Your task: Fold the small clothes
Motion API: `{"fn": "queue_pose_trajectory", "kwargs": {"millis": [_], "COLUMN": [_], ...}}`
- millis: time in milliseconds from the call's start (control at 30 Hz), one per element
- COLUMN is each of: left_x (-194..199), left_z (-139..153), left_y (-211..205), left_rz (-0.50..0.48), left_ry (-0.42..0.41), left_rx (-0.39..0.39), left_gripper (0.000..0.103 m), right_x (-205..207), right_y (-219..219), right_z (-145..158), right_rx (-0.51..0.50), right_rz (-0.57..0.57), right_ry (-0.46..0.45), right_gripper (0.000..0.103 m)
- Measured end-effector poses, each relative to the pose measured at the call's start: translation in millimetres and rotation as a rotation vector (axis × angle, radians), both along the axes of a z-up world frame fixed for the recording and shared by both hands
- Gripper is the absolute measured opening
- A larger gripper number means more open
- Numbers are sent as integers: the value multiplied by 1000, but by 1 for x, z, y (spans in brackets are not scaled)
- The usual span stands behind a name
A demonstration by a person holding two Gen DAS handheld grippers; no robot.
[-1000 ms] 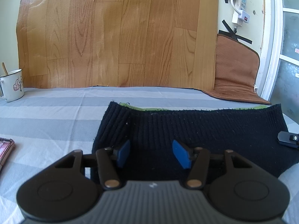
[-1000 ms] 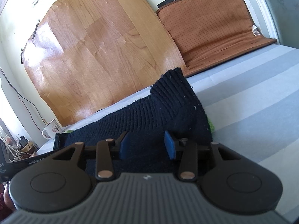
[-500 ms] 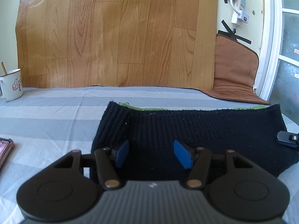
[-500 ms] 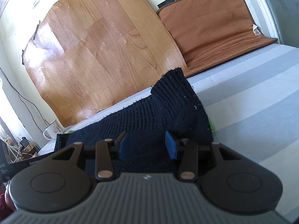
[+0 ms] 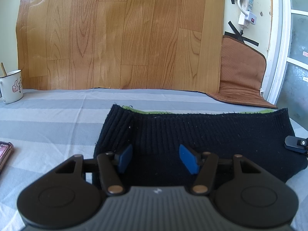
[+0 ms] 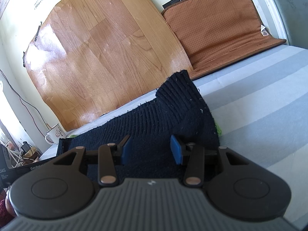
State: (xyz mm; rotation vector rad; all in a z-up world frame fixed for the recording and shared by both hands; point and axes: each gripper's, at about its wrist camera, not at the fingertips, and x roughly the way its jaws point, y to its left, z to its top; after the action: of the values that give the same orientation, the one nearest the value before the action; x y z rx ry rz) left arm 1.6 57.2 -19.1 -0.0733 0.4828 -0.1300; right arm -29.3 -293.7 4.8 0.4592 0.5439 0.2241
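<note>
A small black ribbed knit garment (image 5: 202, 132) with a green lining showing at its far edge lies on the grey striped sheet (image 5: 48, 123). My left gripper (image 5: 156, 158) is open, its blue pads over the garment's near left part. My right gripper (image 6: 152, 150) is open over the garment's right end (image 6: 179, 113), where a fold of the knit stands up. A tip of the right gripper shows at the right edge of the left wrist view (image 5: 296, 143). Neither gripper holds anything.
A white mug (image 5: 11, 86) stands at the back left on the sheet. A phone's edge (image 5: 4, 154) lies at the left. A wood-pattern sheet (image 5: 119, 34) and a brown mat (image 5: 242, 77) lean on the wall behind. Cables and a box (image 6: 23, 154) sit beyond the garment's left end.
Nearly nothing has moved. The left wrist view has shifted a little to the right; both grippers stay open over the garment.
</note>
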Motion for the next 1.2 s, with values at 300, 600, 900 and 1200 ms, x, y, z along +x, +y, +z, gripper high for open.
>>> {"fn": "queue_pose_trajectory", "kwargs": {"millis": [300, 600, 900, 1200], "left_x": [0, 0, 0, 0], "left_z": [0, 0, 0, 0], "left_y": [0, 0, 0, -1], "left_rz": [-1, 0, 0, 0], "left_ry": [0, 0, 0, 0], "left_rx": [-1, -2, -2, -2], "left_gripper": [56, 58, 58, 58], "right_x": [0, 0, 0, 0], "right_y": [-1, -1, 0, -1], "right_z": [0, 0, 0, 0], "right_rx": [1, 1, 1, 2], "right_rz": [1, 1, 0, 0], "right_ry": [0, 0, -1, -1], "right_gripper": [47, 48, 48, 48]}}
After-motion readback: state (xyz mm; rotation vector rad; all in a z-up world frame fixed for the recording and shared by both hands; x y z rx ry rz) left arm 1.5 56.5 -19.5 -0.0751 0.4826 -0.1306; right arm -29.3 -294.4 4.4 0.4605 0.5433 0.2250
